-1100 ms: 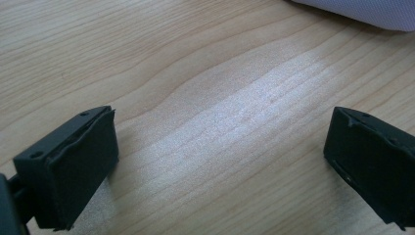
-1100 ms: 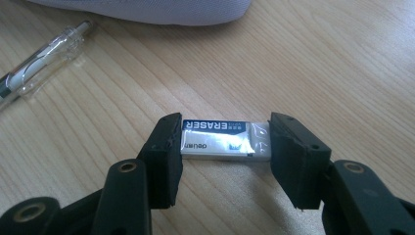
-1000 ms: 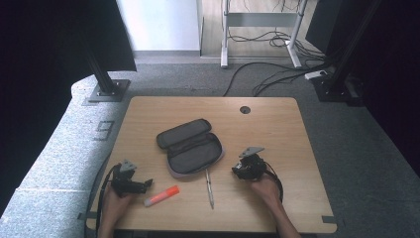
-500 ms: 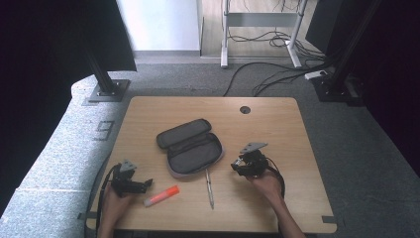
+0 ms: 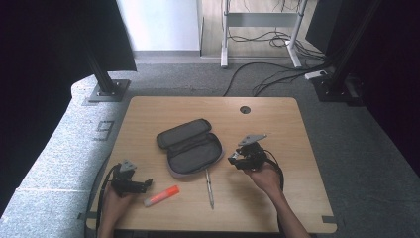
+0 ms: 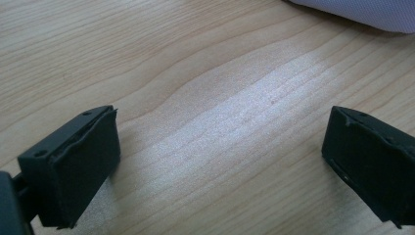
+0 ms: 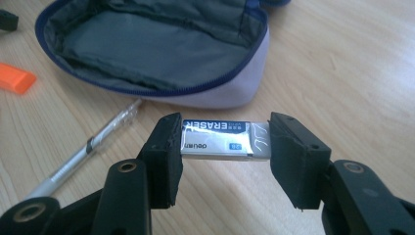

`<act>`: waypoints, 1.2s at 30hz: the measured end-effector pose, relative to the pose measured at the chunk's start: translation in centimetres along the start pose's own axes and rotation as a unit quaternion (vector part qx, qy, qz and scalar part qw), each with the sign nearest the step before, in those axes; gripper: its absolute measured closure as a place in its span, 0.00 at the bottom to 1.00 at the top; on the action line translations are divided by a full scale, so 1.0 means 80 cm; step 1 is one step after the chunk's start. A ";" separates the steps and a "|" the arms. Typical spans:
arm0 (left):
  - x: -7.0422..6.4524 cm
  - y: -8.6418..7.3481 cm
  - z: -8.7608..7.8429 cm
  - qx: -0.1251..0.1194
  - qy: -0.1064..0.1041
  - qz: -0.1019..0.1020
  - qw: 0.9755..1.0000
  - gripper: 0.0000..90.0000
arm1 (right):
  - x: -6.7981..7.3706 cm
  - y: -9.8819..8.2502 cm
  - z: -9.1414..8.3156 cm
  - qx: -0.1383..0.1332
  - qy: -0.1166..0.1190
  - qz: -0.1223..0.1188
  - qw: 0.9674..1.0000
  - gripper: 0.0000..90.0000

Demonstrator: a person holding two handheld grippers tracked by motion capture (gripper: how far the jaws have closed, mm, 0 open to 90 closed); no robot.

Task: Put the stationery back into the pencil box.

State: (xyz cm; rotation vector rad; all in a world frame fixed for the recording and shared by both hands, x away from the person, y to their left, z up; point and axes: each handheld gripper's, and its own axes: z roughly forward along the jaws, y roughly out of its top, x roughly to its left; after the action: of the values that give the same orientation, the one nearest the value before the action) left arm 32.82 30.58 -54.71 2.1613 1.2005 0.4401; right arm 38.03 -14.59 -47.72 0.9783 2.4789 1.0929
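Observation:
An open grey pencil case lies in the middle of the wooden table, its empty inside facing up. My right gripper hovers just right of the case, shut on a white eraser in a blue sleeve, held end to end between its pads and lifted off the table. A clear pen lies in front of the case. An orange highlighter lies to its left. My left gripper rests low at the front left, open over bare wood.
The table's cable hole sits near the far edge. A pale edge of the case shows at the top right of the left gripper view. Grey carpet, desk legs and cables lie beyond the table.
My right gripper has risen off the table with the eraser and shifted slightly towards the far side. The left gripper, case, pen and highlighter have not moved.

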 end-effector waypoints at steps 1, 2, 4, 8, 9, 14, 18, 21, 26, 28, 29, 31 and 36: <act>0.000 0.000 0.000 0.000 0.000 0.000 1.000 0.01 | 0.001 0.003 0.000 -0.001 -0.001 0.001 1.000 0.52; 0.000 0.000 0.000 0.000 0.000 0.000 1.000 0.01 | 0.001 0.009 0.000 -0.004 -0.003 -0.002 1.000 0.52; 0.000 0.000 0.000 0.000 0.000 0.000 1.000 0.01 | 0.001 0.011 0.000 -0.004 -0.003 -0.003 1.000 0.52; 0.000 0.000 0.000 0.000 0.000 0.000 1.000 0.01 | 0.004 0.026 0.005 -0.006 -0.004 -0.017 1.000 0.52; 0.000 0.000 0.000 0.000 0.000 0.000 1.000 0.01 | 0.004 0.026 0.005 -0.006 -0.004 -0.017 1.000 0.52; 0.000 0.000 0.000 0.000 0.000 -0.001 1.000 0.01 | 0.008 0.038 0.013 -0.006 0.001 -0.022 1.000 0.52; 0.000 0.000 0.000 -0.001 0.000 -0.001 1.000 0.01 | 0.012 0.047 0.020 -0.004 0.005 -0.023 1.000 0.52; 0.000 0.000 0.000 0.000 0.000 -0.001 1.000 0.01 | 0.014 0.053 0.026 -0.005 0.008 -0.029 1.000 0.52; 0.000 0.000 0.000 -0.003 0.001 -0.002 1.000 0.02 | 0.017 0.061 0.034 -0.004 0.006 -0.035 0.999 0.52; 0.000 0.000 0.000 -0.003 0.001 -0.002 1.000 0.02 | 0.019 0.067 0.040 -0.006 0.005 -0.037 0.999 0.52; 0.000 0.000 0.000 -0.003 0.001 -0.002 1.000 0.02 | 0.019 0.067 0.040 -0.006 0.005 -0.037 0.999 0.52; 0.000 0.000 0.000 -0.003 0.001 -0.002 1.000 0.02 | 0.021 0.071 0.044 -0.005 0.005 -0.039 0.999 0.52; 0.000 0.000 0.000 -0.003 0.001 -0.002 1.000 0.02 | 0.025 0.078 0.055 -0.004 0.005 -0.045 0.999 0.52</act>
State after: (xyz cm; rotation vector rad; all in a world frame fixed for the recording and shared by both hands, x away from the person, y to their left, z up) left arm 32.80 30.60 -54.71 2.1545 1.2033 0.4444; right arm 41.60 -7.72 -46.09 0.8511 2.4982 1.0797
